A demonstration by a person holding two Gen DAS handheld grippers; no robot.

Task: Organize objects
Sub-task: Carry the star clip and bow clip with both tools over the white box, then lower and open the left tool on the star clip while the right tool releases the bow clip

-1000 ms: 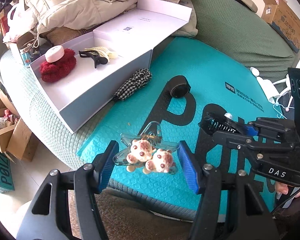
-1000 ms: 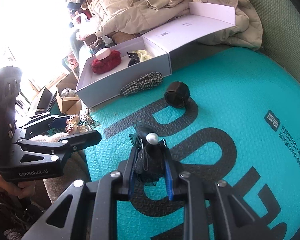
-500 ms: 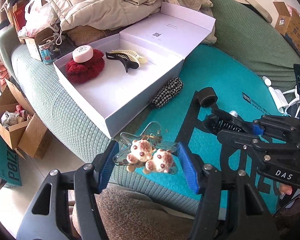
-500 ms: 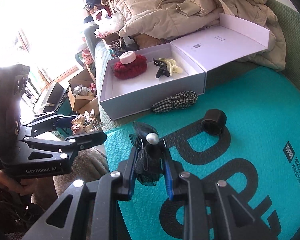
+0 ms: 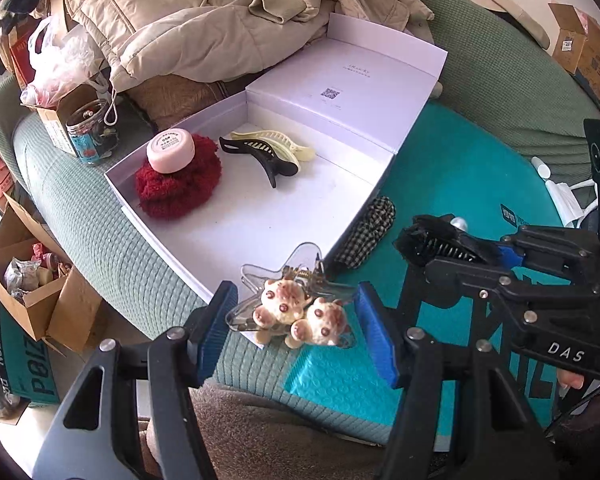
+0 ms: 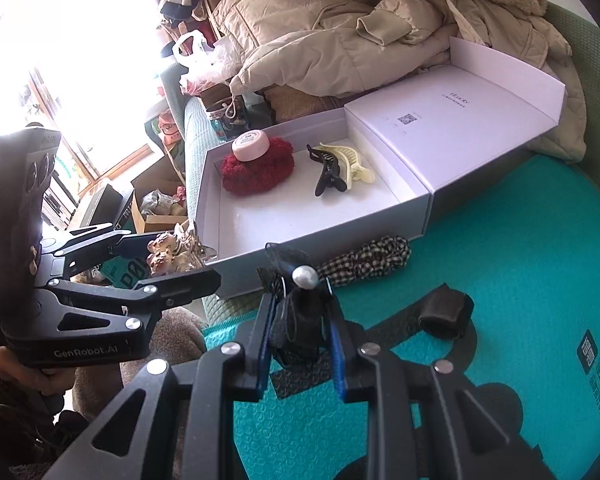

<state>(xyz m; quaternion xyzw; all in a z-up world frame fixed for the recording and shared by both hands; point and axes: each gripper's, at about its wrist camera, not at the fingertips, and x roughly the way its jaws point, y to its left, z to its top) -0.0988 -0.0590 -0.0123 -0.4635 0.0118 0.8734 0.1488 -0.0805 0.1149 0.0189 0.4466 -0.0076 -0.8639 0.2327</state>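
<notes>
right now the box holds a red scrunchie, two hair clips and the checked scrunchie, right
Not quite. The checked scrunchie lies outside the box, on the teal mat against its front wall. Inside are the red scrunchie, with a pink jar on it, and two hair clips, as the right wrist view shows.
</notes>
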